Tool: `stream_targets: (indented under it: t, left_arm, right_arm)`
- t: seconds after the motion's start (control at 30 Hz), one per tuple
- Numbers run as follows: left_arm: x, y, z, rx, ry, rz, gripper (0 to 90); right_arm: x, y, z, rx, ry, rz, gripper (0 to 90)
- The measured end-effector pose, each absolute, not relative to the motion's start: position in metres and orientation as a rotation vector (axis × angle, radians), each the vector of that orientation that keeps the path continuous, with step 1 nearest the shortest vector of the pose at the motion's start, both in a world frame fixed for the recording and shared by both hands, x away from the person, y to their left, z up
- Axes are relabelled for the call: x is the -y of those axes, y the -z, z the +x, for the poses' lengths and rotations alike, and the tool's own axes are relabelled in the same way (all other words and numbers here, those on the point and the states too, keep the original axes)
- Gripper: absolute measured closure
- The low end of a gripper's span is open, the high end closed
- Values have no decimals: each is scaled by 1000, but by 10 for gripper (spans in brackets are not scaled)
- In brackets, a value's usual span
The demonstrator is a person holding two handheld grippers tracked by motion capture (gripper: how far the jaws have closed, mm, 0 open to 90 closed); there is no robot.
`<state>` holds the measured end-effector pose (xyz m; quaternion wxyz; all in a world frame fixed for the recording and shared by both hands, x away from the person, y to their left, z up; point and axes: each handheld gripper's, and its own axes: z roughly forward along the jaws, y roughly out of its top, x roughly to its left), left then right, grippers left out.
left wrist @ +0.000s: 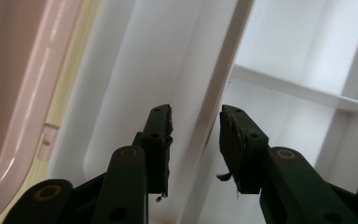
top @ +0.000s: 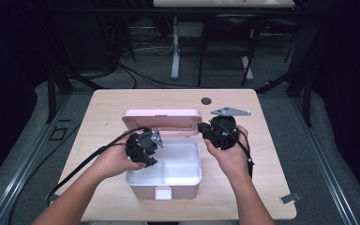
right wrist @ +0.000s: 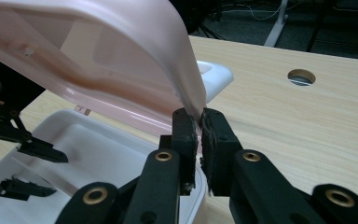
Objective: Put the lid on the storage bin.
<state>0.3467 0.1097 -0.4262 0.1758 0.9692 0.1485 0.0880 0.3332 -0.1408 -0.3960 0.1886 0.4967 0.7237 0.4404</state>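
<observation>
My right gripper [right wrist: 199,126] pinches the pink lid [top: 161,121] up by its edge — the box [top: 165,166] sits mid-table, long axis crosswise, latch toward me. Left gripper [left wrist: 195,140] gapes over the inner tray's rim [left wrist: 216,93], not gripping.

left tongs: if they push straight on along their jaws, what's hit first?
Probably the thin white inner wall of the pink plastic lunch box; it stands between the open left tongs, untouched. Depth is unclear.
</observation>
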Motion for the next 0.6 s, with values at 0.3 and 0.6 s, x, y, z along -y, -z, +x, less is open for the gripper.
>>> stream_targets:
  t: [0.3,0.6]
  left_arm:
    - [-137,421,341,-496,-206,2549,640]
    - [-156,419,334,-544,-268,2439,637]
  right_arm:
    - [141,398,332,-2033,-1243,1395,840]
    - [142,400,331,-2048,-1231,1407,847]
